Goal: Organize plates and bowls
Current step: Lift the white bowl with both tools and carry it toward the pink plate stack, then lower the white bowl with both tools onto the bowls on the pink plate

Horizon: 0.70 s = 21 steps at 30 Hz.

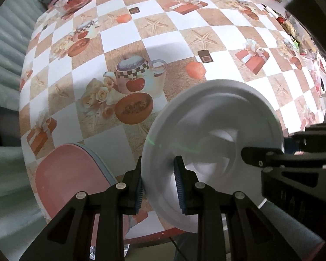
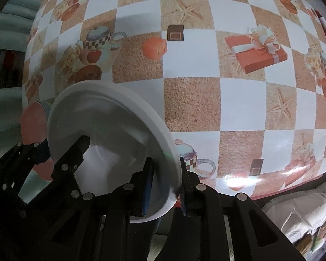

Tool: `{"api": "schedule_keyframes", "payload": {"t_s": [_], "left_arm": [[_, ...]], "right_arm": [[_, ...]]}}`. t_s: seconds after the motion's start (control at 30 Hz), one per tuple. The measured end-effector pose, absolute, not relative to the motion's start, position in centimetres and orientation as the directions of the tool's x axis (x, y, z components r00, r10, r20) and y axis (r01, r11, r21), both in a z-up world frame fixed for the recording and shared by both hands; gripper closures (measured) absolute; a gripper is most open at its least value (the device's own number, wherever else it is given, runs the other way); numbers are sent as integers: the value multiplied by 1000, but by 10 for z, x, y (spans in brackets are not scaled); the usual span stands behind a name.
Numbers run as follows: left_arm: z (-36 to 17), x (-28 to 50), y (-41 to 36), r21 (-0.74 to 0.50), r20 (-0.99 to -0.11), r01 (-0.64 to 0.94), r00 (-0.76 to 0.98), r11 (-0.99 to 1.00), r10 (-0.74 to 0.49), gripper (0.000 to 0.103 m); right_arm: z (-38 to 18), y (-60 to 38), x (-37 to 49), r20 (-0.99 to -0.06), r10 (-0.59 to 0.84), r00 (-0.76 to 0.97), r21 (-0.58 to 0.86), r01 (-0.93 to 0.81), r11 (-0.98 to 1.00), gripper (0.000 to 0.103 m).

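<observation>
I held one white plate (image 1: 213, 128) with both grippers, left (image 1: 158, 184) and right (image 2: 166, 187), beside one pink plate (image 1: 69, 174).

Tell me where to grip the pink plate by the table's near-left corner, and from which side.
Grip the pink plate by its rim, probably coming from the near-left where it overhangs the table edge; one finger can slip beneath there. It lies flat and shallow, so a top-down pinch finds nothing. Both the left tool and right tool are clamped on the white plate.
</observation>
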<state>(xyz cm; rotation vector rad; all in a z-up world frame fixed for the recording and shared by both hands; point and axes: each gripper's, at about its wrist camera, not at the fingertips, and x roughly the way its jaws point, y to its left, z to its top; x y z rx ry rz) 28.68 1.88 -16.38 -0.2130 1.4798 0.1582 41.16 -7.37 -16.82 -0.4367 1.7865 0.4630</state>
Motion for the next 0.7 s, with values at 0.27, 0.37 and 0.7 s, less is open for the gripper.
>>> {"api": "schedule_keyframes", "payload": {"t_s": [0.27,0.37,0.7], "left_arm": [[-153,279,25,-49,-992,-283,123,958,-15,77],[-149,274,37,-60,-990,-316,143,947,-15,78],[-134,255,66,-61,-985,-401,171,914,9,79]], "right_arm": [[-153,-60,406,-972,-46,-229,87,-537,839,79],[-144,-53,402,-974,-38,-223,93,-548,832,79],[-132,-18,387,-978,-21,-206,110,-603,790,79]]}}
